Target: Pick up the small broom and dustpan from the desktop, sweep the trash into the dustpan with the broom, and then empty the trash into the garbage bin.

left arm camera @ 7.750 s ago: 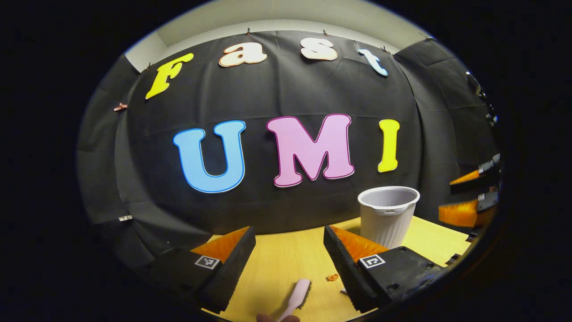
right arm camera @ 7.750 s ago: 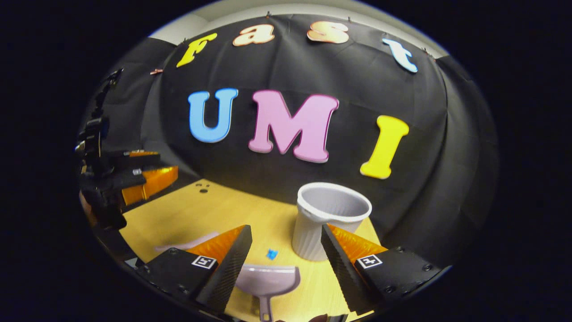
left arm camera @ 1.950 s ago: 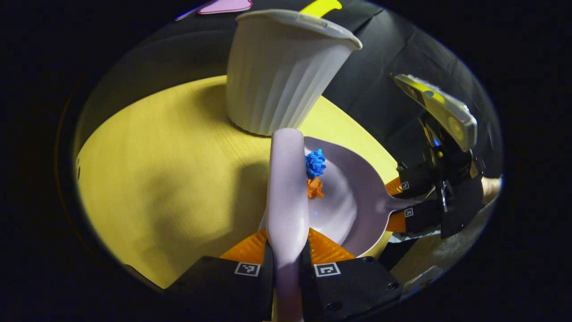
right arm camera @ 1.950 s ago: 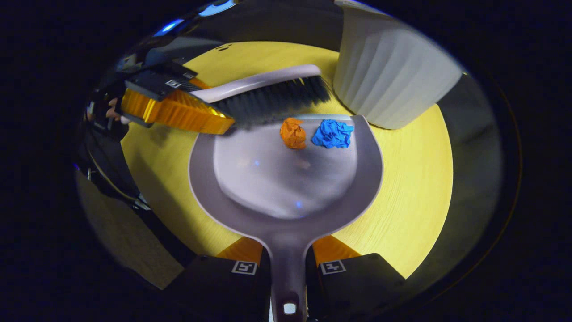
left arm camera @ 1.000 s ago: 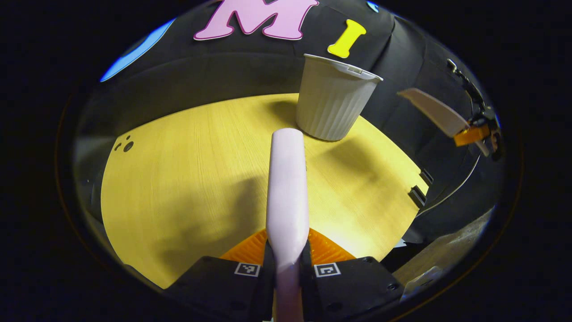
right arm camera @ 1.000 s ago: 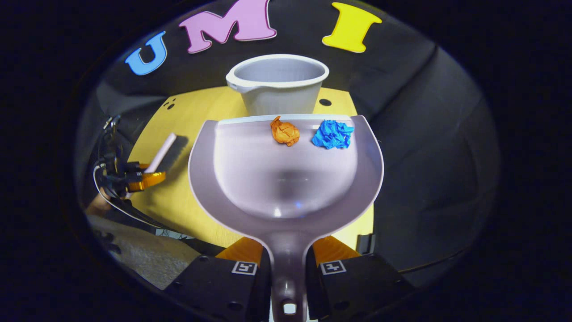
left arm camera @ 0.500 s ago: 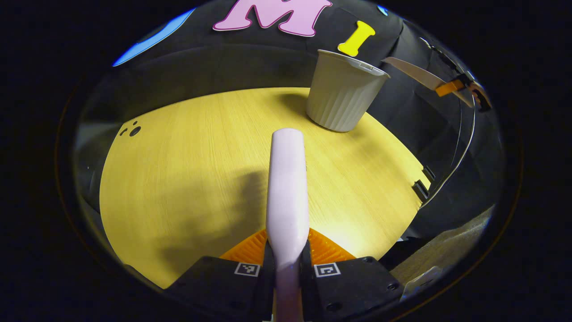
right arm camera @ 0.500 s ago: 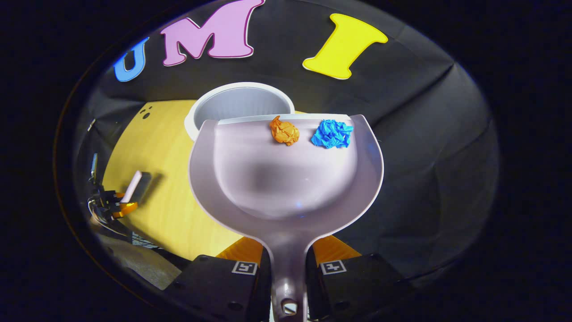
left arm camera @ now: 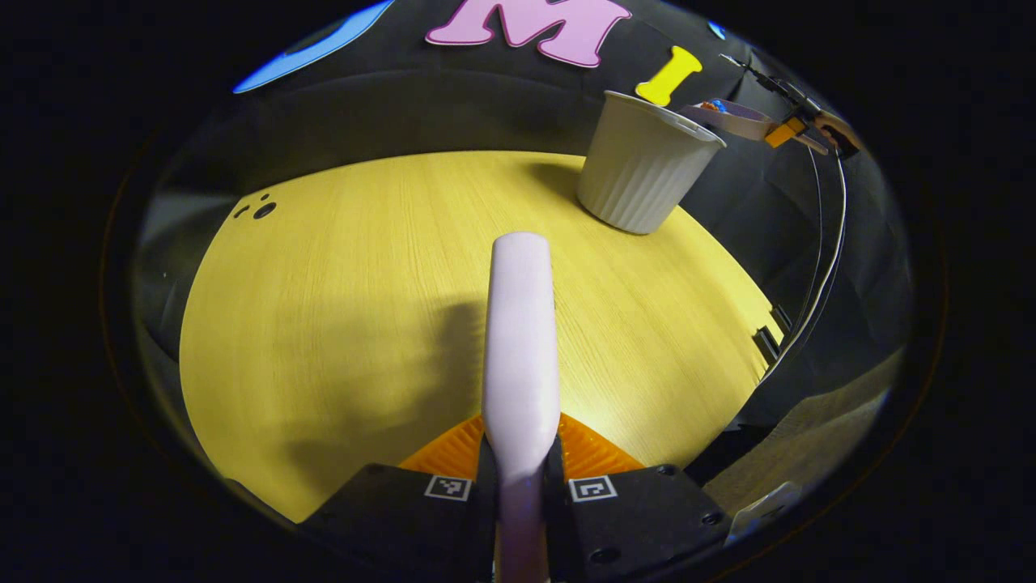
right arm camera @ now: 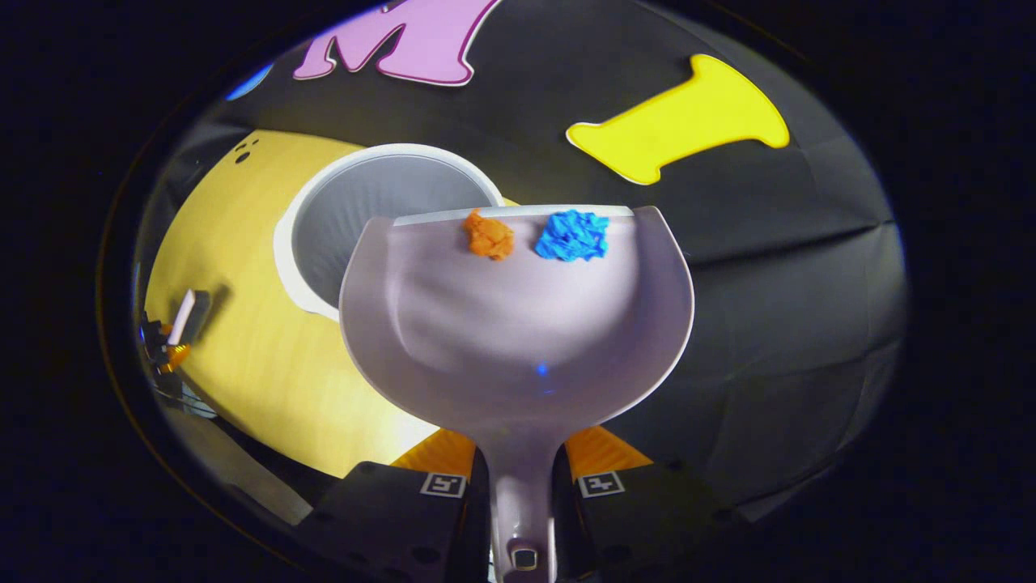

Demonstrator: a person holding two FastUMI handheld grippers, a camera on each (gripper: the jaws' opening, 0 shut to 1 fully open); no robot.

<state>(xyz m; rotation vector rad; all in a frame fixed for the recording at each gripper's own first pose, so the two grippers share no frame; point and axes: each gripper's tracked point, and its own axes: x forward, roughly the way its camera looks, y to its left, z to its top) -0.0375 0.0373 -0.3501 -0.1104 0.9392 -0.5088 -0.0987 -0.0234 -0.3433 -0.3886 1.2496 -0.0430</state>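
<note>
In the left gripper view, the left gripper clamps the broom handle above the desk; the garbage bin stands near the desk's far right edge. In the right gripper view, the right gripper grips the dustpan handle; orange paper and blue paper lie at its front lip, which overlaps the bin's rim.

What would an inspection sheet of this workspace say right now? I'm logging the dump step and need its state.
Surface: yellow wooden desktop, no scraps seen on it.
Job's things: broom held over the desktop; dustpan raised by the white garbage bin, carrying orange paper ball and blue paper ball near its front lip.
Clutter: nothing seen.
Grippers: left gripper clamps the broom handle; right gripper clamps the dustpan handle.
Cables: cable hanging beyond the desktop's edge.
Surroundings: black cloth wall.
</note>
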